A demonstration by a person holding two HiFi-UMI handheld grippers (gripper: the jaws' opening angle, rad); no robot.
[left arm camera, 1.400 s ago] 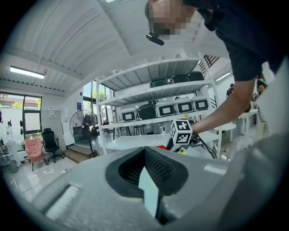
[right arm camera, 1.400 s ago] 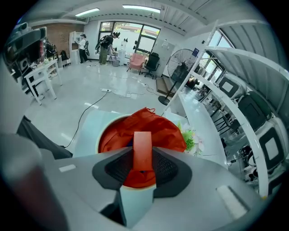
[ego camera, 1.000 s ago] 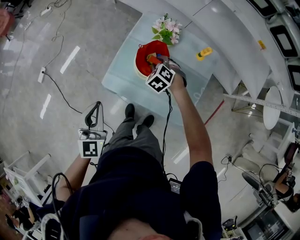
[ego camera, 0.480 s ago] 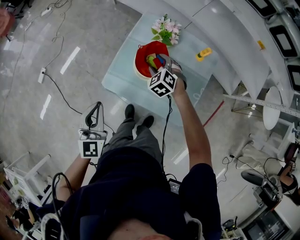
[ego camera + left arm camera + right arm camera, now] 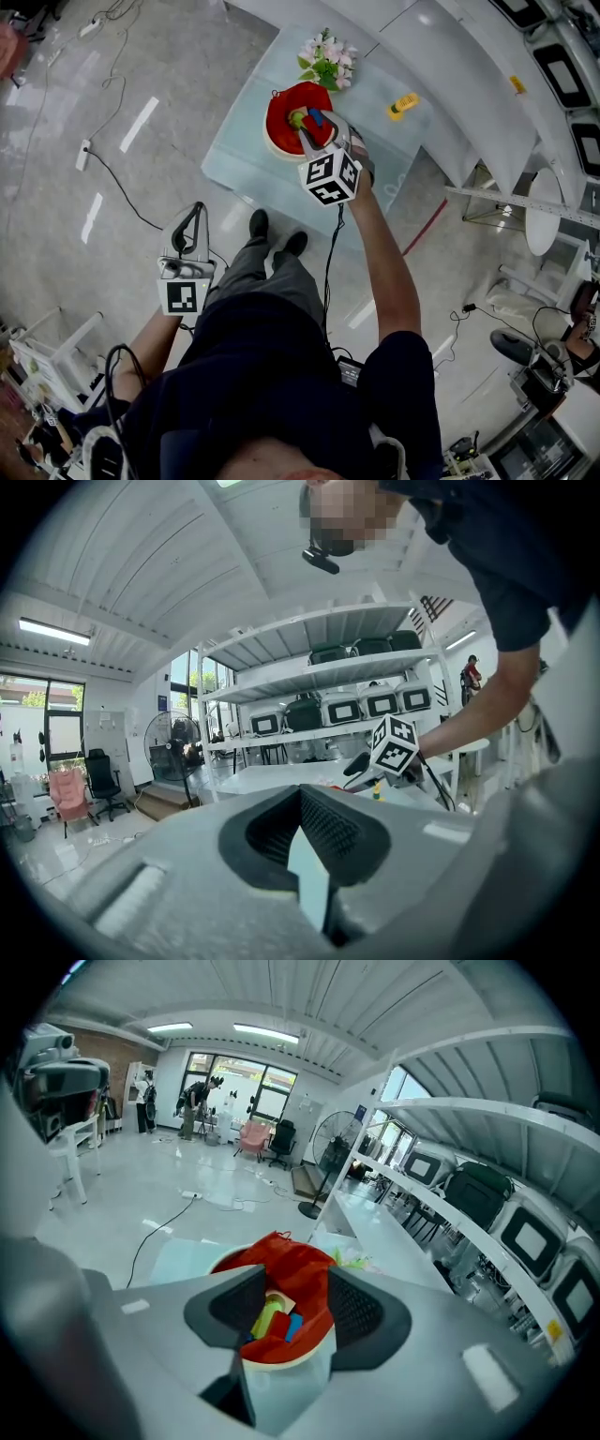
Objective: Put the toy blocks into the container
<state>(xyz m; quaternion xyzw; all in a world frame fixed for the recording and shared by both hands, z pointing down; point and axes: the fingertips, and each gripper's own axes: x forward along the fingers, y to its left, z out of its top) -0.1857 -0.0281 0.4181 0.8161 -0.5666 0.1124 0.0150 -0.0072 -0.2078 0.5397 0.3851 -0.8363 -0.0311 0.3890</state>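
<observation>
A red-lined container stands on a glass table. Inside it lie several toy blocks, among them a yellow-green, a red and a blue one. My right gripper hovers just above the container's near rim and points down into it. In the right gripper view the container sits beyond the right gripper, which is open. Its jaws have just been closing with nothing between them. My left gripper hangs by the person's left leg, far from the table. It is shut and empty, seen as the left gripper in its own view.
A bunch of flowers stands behind the container, and a small yellow object lies at the table's far right. A white curved counter runs behind the table. Cables trail across the floor to the left.
My right gripper has lifted up and back out of the container toward the person, so the blocks inside now show. The left gripper has stayed still.
</observation>
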